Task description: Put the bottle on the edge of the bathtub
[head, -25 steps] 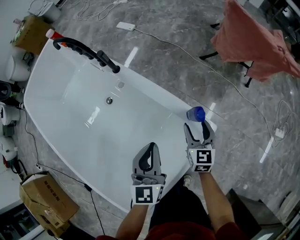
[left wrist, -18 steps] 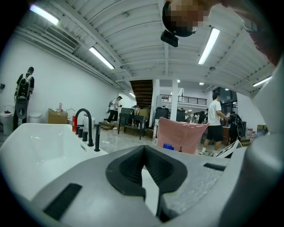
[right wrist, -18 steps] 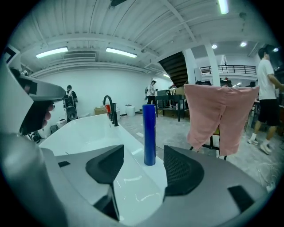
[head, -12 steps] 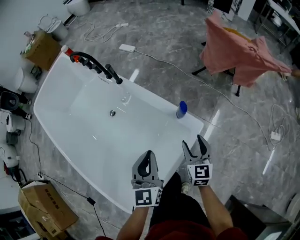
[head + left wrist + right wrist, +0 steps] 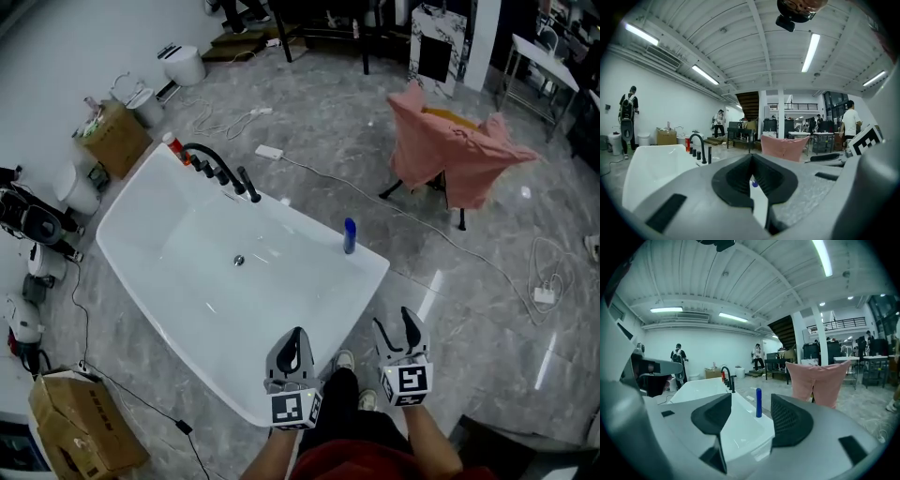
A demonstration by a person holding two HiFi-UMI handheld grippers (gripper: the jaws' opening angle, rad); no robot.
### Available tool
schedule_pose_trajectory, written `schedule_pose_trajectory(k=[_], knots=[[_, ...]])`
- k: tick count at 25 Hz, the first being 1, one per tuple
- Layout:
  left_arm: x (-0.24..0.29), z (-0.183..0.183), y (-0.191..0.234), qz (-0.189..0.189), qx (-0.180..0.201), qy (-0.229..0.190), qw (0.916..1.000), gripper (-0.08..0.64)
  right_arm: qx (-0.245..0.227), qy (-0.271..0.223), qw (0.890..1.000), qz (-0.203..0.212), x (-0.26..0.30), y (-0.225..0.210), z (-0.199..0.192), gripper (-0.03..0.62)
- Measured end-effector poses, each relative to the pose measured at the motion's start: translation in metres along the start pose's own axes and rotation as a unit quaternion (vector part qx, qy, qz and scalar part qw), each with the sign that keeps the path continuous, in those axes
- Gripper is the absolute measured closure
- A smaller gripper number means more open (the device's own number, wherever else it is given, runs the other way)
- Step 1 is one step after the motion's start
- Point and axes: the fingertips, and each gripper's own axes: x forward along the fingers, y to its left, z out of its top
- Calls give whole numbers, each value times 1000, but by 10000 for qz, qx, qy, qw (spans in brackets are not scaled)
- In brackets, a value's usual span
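A slim blue bottle stands upright on the far right rim of the white bathtub, alone and untouched. It shows again between the jaws in the right gripper view, well beyond them. My right gripper is open and empty, held over the floor near the tub's near corner. My left gripper is shut with nothing in it, over the tub's near rim. Only a speck of the bottle's blue cap peeks through the left jaws.
A black faucet set sits on the tub's far rim. A pink cloth drapes over a stand on the right. Cables trail across the grey floor. Cardboard boxes and appliances stand left of the tub. People stand far off in the hall.
Both grippers drew back from the tub, and the head view rose and widened. The right gripper, close to the bottle a second ago, is now far from it; the bottle stays standing on the rim.
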Motion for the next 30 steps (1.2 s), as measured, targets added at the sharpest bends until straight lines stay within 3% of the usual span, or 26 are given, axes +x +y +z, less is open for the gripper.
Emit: schedule_pose_trajectory(k=[4, 8, 17, 22, 30], knots=[[-46, 31, -18, -75, 75, -187, 9998, 555, -93, -81, 9999, 68, -53, 7, 27, 334], [-80, 62, -21, 18, 162, -357, 9992, 555, -483, -338, 9982, 99, -95, 16, 66, 334], [-130, 124, -9, -134, 359, -762, 9964, 555, -749, -861, 9934, -56, -152, 37, 126, 348], [-164, 134, 26, -282, 458, -833, 9951, 555, -763, -1002, 9917, -277, -169, 69, 138, 357], [-203, 148, 92, -64, 601, -1086, 9923, 555, -801, -1276, 9883, -247, -170, 135, 163, 359]])
